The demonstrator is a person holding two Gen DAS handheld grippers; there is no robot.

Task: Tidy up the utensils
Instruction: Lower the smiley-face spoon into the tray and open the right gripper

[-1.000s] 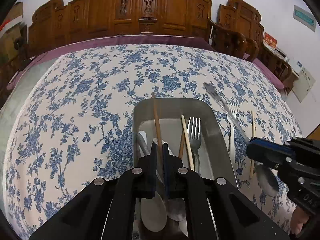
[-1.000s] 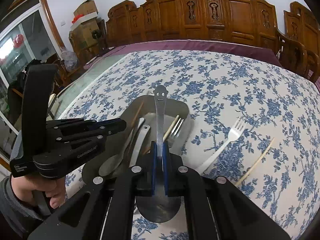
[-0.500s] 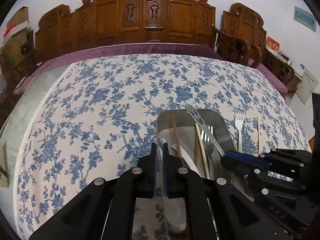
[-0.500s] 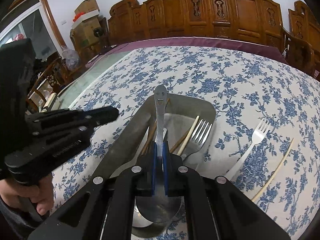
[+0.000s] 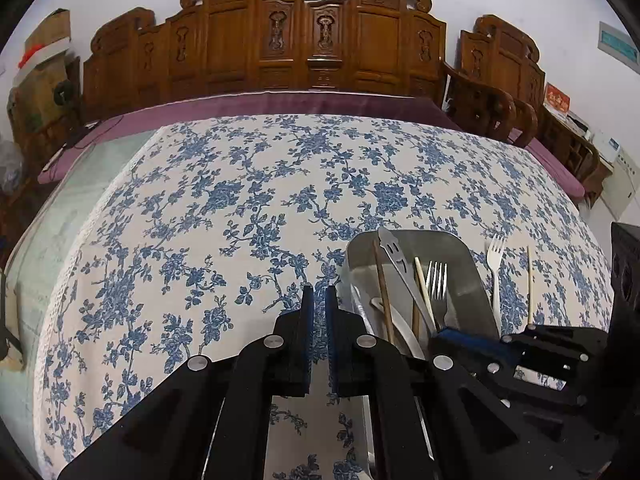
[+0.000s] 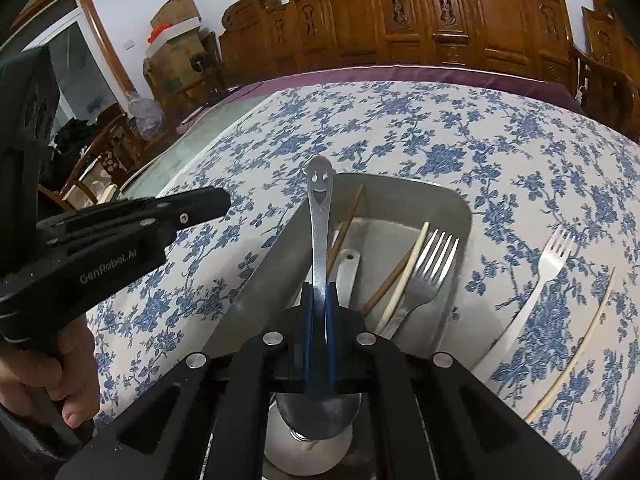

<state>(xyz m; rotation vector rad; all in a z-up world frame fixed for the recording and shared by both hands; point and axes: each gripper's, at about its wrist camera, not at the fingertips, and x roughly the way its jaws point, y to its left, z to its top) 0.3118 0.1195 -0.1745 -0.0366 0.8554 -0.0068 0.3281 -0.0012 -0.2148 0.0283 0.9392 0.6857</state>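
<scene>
My right gripper [image 6: 319, 292] is shut on a metal spoon [image 6: 319, 216] with a smiling face cut into its handle end, held over a metal tray [image 6: 400, 196]. Inside the tray lie a metal fork [image 6: 428, 268], a pale chopstick [image 6: 406, 272], a brown chopstick [image 6: 346, 224] and a white spoon [image 6: 347, 276]. My left gripper [image 5: 319, 300] is shut with nothing between its pads, hovering over the tablecloth just left of the tray [image 5: 460, 252]. A white fork [image 6: 536, 284] and a pale chopstick [image 6: 576, 352] lie on the cloth right of the tray.
The table carries a blue floral cloth [image 5: 240, 208] with a purple border at the far edge. Carved wooden chairs [image 5: 312, 40] line the far side. A person's hand [image 6: 48, 376] grips the left tool's handle at the lower left of the right wrist view.
The left gripper drew back out of the tray to the left, leaving the utensils in it. The right gripper carried the smiley spoon leftward and lower, from beside the tray to over it.
</scene>
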